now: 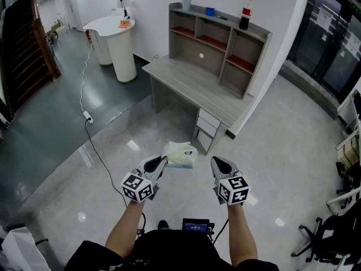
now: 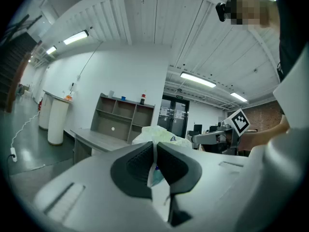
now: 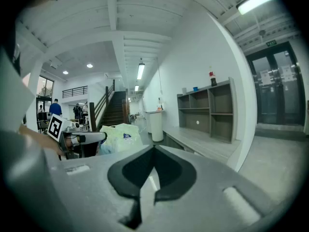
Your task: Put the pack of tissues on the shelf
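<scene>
A pale yellow-green pack of tissues [image 1: 180,154] hangs in the air in front of the person, above the floor. My left gripper [image 1: 164,161] is shut on its plastic edge; the wrapper is pinched between the black pads [image 2: 140,164], and the pack [image 2: 161,134] bulges beyond them. My right gripper [image 1: 215,161] is to the right of the pack, apart from it, shut with nothing between its pads [image 3: 166,170]. In the right gripper view the pack [image 3: 120,134] shows at the left. The grey shelf unit [image 1: 217,44] stands on a desk [image 1: 192,86] ahead.
A dark bottle [image 1: 245,14], a blue cup [image 1: 210,11] and a grey cup [image 1: 186,3] stand on the shelf's top. A white round counter [image 1: 115,44] stands at the left, with a cable and power strip [image 1: 88,116] on the floor. Office chairs [image 1: 333,230] are at the right.
</scene>
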Tool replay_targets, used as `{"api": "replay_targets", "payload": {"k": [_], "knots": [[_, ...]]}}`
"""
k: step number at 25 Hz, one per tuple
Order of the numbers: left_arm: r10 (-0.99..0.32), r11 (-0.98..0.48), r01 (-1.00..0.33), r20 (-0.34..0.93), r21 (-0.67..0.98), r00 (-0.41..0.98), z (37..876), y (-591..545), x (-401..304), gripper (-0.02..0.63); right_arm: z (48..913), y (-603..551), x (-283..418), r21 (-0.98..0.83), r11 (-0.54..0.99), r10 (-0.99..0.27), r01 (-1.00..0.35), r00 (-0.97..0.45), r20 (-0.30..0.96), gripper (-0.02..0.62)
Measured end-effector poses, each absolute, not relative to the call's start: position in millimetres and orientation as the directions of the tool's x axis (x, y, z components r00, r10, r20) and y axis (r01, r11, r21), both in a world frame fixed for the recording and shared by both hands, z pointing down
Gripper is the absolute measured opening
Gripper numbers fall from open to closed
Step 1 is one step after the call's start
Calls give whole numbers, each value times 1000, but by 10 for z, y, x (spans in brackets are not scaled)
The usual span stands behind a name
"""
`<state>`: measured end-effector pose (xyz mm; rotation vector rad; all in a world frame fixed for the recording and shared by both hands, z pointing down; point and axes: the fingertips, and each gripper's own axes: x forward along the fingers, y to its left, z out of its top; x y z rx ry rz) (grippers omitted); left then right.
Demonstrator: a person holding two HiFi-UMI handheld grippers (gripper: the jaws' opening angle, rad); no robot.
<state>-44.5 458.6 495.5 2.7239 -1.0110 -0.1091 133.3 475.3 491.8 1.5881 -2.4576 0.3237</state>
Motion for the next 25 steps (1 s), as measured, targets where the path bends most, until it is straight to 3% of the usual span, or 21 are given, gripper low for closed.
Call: {"api": "replay_targets", "payload": {"k": [25], "knots": [[-671, -715, -656, 24, 241, 741, 4978, 4731, -350, 20, 4950, 4907, 1398, -134, 451, -839, -882, -471, 273, 3]]}}
